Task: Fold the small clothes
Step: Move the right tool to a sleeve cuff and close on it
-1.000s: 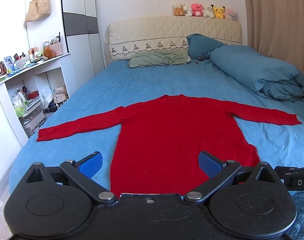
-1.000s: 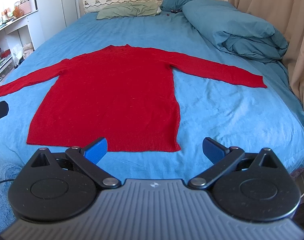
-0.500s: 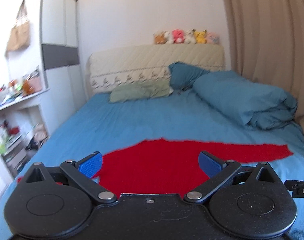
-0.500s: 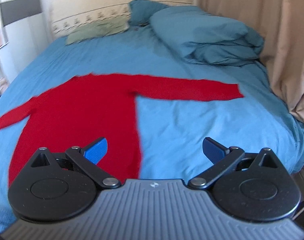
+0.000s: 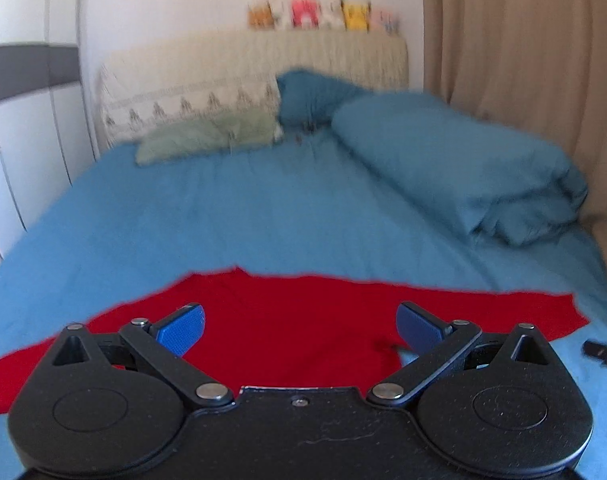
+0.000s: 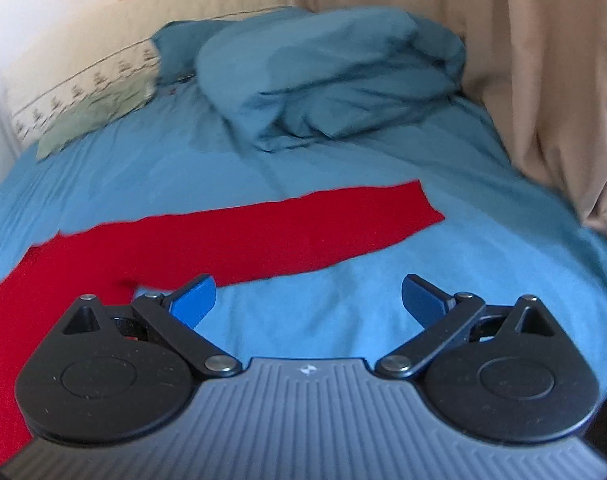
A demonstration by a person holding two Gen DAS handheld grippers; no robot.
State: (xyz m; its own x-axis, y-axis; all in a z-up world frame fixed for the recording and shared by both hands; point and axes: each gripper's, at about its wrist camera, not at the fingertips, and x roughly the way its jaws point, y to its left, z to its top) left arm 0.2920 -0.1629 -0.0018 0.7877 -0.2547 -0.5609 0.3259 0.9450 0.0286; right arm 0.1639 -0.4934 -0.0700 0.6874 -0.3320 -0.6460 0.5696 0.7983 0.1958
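A red long-sleeved sweater point(image 5: 295, 320) lies flat on the blue bed sheet point(image 5: 223, 216), sleeves spread. My left gripper point(image 5: 299, 326) is open and empty, over the sweater's upper body near the right armpit. In the right wrist view the sweater's right sleeve point(image 6: 287, 224) stretches toward the curtain side. My right gripper point(image 6: 308, 298) is open and empty, just in front of that sleeve, over bare sheet. The sweater's lower part is hidden behind both grippers.
A rolled blue duvet point(image 6: 335, 76) lies at the far right of the bed. A green pillow point(image 5: 211, 136) and a blue pillow point(image 5: 311, 96) lie by the headboard. A beige curtain point(image 6: 543, 80) hangs on the right. A dark tool tip point(image 5: 601, 350) shows at right.
Both grippers have moved forward and to the right over the bed. The left one now sits over the sweater's chest, the right one close to the right sleeve. Both stay open.
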